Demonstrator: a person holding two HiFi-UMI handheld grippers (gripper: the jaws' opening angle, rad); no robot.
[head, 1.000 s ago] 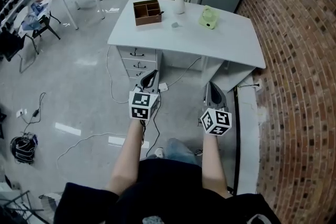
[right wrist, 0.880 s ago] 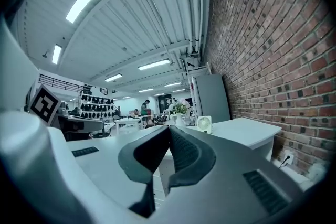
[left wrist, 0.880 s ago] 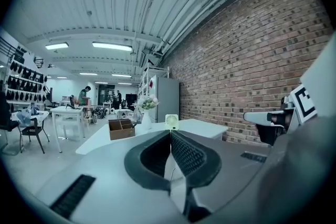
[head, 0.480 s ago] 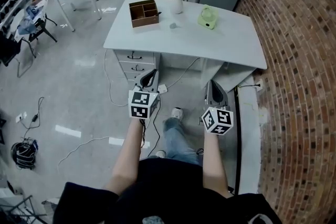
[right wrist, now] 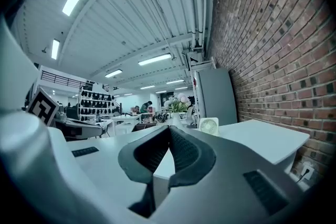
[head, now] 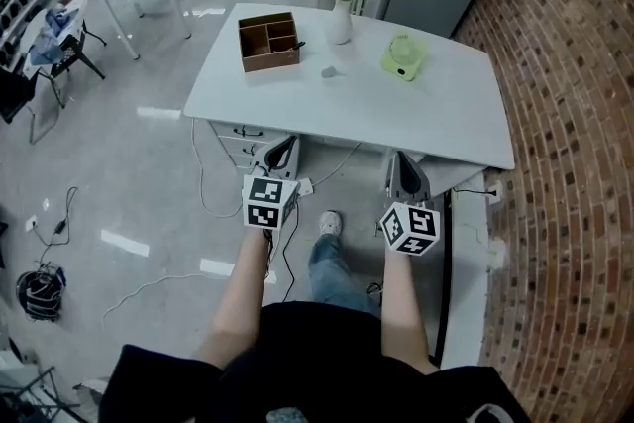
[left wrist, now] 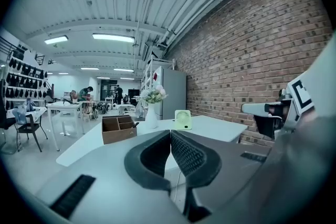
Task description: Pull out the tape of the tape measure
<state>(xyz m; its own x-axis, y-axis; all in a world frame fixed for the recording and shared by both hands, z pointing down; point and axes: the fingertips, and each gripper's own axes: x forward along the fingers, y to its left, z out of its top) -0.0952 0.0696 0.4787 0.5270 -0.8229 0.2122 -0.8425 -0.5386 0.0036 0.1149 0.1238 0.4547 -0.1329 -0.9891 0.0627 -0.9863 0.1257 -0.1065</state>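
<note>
No legible txt/nos. anywhere; cubes (head: 269,202) on left gripper (head: 285,146) & right gripper (head: 400,161) show b/w square codes only.

The right tongs (right wrist: 169,128), tips together and empty, face a white table (right wrist: 262,136).

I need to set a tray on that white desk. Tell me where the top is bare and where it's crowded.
Bare: the whole near strip of the desk, and its right end between the green fan and the brick wall. Crowded: the far half, where the wooden box, small grey object, flower vase and fan stand.
</note>
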